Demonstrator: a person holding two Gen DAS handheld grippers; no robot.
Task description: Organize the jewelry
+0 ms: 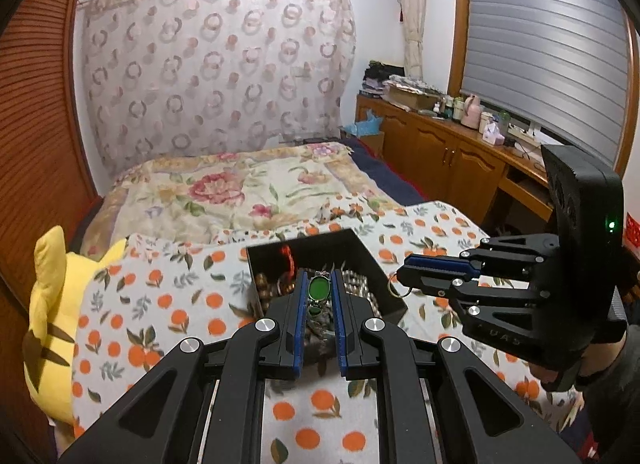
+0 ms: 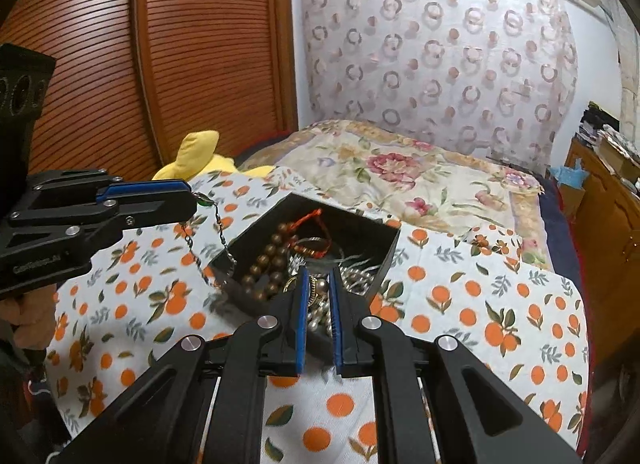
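A black open box (image 1: 394,306) (image 2: 360,229) full of beads, chains and rings sits on the orange-print cloth. My left gripper (image 1: 319,276) (image 2: 195,195) is shut on a green-stone pendant necklace (image 1: 318,290), held above the box. In the right wrist view its chain (image 2: 221,232) hangs from the fingertips down to the box's near-left edge. My right gripper (image 2: 318,274) (image 1: 400,275) hovers over the right side of the box, shut on a small gold ring (image 1: 398,288), which dangles from its tip. In its own view the ring (image 2: 319,291) is mostly hidden between the pads.
The orange-print cloth (image 1: 180,304) (image 2: 480,304) covers the near end of a bed with a floral blanket (image 1: 240,187). A yellow plush toy (image 1: 52,304) (image 2: 200,155) lies at the left. A wooden cabinet (image 1: 440,151) runs along the right and a slatted wardrobe (image 2: 160,63) along the left.
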